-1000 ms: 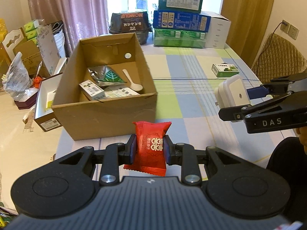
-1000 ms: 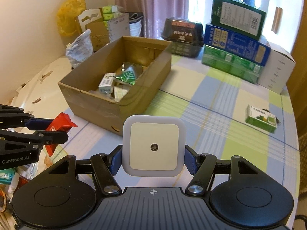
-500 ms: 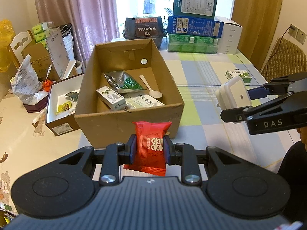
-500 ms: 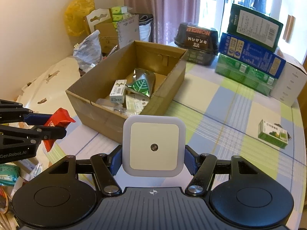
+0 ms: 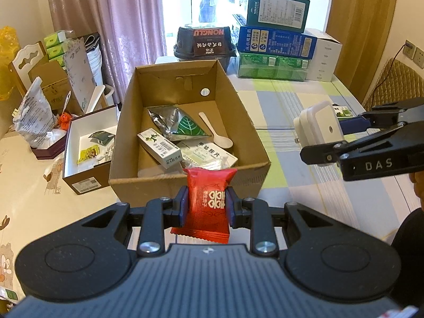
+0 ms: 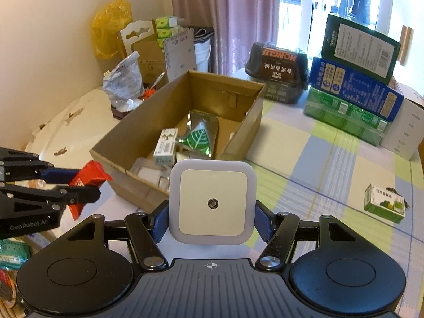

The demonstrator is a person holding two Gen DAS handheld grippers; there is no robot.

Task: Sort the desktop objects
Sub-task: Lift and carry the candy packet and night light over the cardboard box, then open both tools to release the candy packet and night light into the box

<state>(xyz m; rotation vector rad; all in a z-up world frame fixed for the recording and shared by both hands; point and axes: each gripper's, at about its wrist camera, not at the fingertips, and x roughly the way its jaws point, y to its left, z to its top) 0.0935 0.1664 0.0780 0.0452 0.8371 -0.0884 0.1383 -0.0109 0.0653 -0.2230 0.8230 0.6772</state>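
Risks first, biggest thing down. Cardboard box (image 5: 185, 143) sits open on the checked tablecloth (image 6: 304, 159), already holding a silver leaf pouch (image 5: 177, 124), a small carton, a white spoon (image 5: 216, 132) and paper packets. Its near rim is the likely snag: a low approach could catch the wall and shove the box. Right gripper (image 6: 212, 222) is clamped on a white square night light (image 6: 212, 201), held to the box's right, above the cloth. It is rigid and smooth-edged, so a slack grip may let it slide out and land on the spoon. Left gripper (image 5: 205, 206) pinches a red snack packet (image 5: 208, 201) just short of the near rim. Soft wrapper; it may fold or flutter short on release. Both claws converge on one opening, so collision is possible.

Hard to make out: box floor under the packets, night light's plug side, and the small green carton (image 6: 384, 204) lying well apart, with a dark item behind it.
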